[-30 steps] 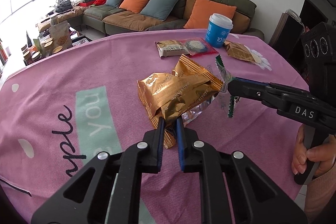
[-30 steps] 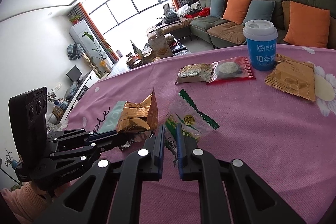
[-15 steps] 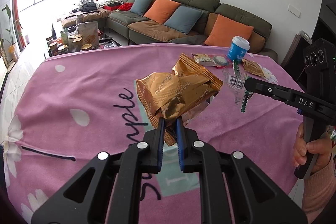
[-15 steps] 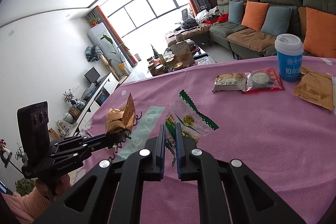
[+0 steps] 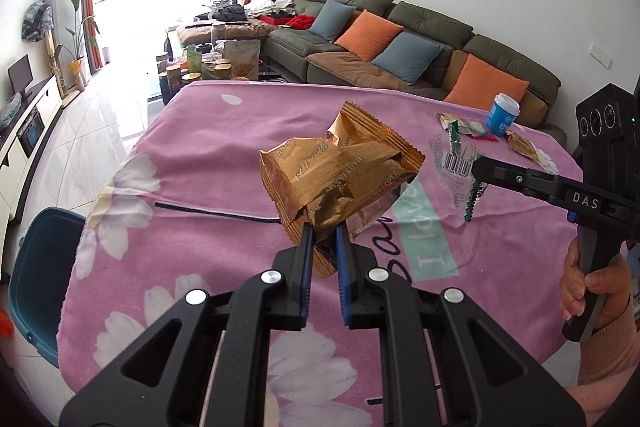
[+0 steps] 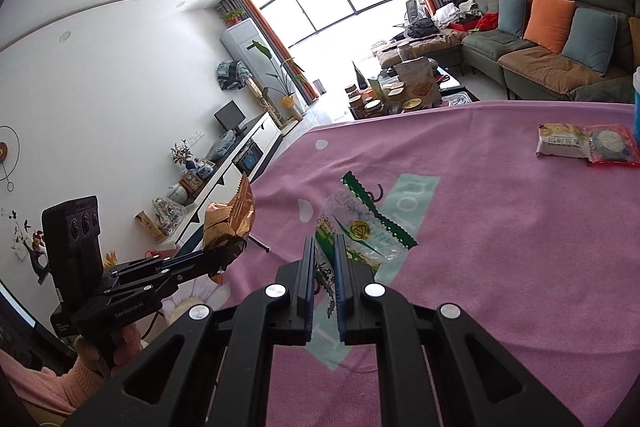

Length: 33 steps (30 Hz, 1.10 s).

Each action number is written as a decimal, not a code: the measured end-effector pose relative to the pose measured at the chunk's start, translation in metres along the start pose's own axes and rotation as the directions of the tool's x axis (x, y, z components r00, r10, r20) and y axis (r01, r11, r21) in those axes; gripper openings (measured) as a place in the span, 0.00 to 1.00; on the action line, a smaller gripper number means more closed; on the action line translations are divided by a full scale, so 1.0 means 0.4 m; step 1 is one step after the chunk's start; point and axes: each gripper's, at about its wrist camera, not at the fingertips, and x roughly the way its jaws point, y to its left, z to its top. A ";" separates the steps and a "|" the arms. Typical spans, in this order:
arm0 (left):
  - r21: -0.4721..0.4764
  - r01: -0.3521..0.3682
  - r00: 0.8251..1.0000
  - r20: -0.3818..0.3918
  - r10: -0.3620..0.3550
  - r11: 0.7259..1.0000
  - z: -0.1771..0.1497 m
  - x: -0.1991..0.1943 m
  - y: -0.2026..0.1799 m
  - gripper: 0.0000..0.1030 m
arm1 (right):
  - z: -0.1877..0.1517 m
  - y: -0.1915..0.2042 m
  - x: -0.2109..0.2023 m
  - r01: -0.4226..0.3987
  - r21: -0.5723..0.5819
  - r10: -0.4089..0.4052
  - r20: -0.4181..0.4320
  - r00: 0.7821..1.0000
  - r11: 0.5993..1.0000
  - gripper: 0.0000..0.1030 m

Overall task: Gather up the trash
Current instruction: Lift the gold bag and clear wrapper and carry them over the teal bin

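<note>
My left gripper [image 5: 322, 233] is shut on a crumpled gold wrapper [image 5: 336, 171] and holds it in the air above the pink tablecloth [image 5: 208, 155]. It also shows in the right wrist view [image 6: 228, 223]. My right gripper [image 6: 324, 247] is shut on a clear wrapper with green edges [image 6: 360, 227], also lifted off the cloth. That wrapper shows in the left wrist view [image 5: 460, 159] at the right gripper's tip.
A blue bin [image 5: 36, 283] stands on the floor beside the table's left edge. At the table's far right lie a blue cup [image 5: 503, 115], a beige packet [image 6: 560, 143], a red packet [image 6: 612, 145] and another gold wrapper [image 5: 524, 147]. A sofa [image 5: 400, 47] stands behind.
Both grippers have swung left across the table with their wrappers still held. The blue bin has come into the left wrist view.
</note>
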 end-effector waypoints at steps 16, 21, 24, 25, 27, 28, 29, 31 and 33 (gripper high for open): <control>-0.119 -0.135 0.990 0.030 0.140 0.984 -0.068 -0.144 0.176 0.11 | -0.004 0.190 0.146 -0.149 -0.094 0.140 -0.099 0.985 0.984 0.07; -0.146 -0.164 0.984 0.041 0.172 0.976 -0.084 -0.184 0.223 0.11 | -0.004 0.228 0.182 -0.185 -0.107 0.171 -0.127 0.977 0.977 0.07; -0.162 -0.179 0.981 0.044 0.189 0.970 -0.082 -0.196 0.242 0.11 | -0.003 0.249 0.206 -0.204 -0.115 0.187 -0.142 0.972 0.972 0.07; -0.169 -0.184 0.980 0.044 0.194 0.968 -0.081 -0.199 0.243 0.11 | -0.010 0.262 0.209 -0.210 -0.119 0.192 -0.147 0.970 0.970 0.07; -0.180 -0.196 0.977 0.045 0.207 0.964 -0.086 -0.209 0.260 0.11 | -0.010 0.277 0.225 -0.222 -0.126 0.202 -0.157 0.967 0.967 0.07; -0.186 -0.202 0.976 0.045 0.214 0.961 -0.089 -0.214 0.266 0.11 | -0.011 0.285 0.232 -0.228 -0.129 0.206 -0.163 0.965 0.965 0.07; -0.193 -0.204 0.975 0.046 0.217 0.960 -0.093 -0.220 0.275 0.11 | -0.013 0.290 0.238 -0.235 -0.131 0.212 -0.169 0.963 0.963 0.07; -0.205 -0.215 0.972 0.045 0.228 0.955 -0.091 -0.222 0.282 0.11 | -0.014 0.302 0.251 -0.248 -0.137 0.223 -0.178 0.959 0.959 0.07; -0.216 -0.220 0.971 0.047 0.235 0.951 -0.094 -0.227 0.289 0.11 | -0.013 0.314 0.265 -0.261 -0.141 0.233 -0.188 0.954 0.955 0.07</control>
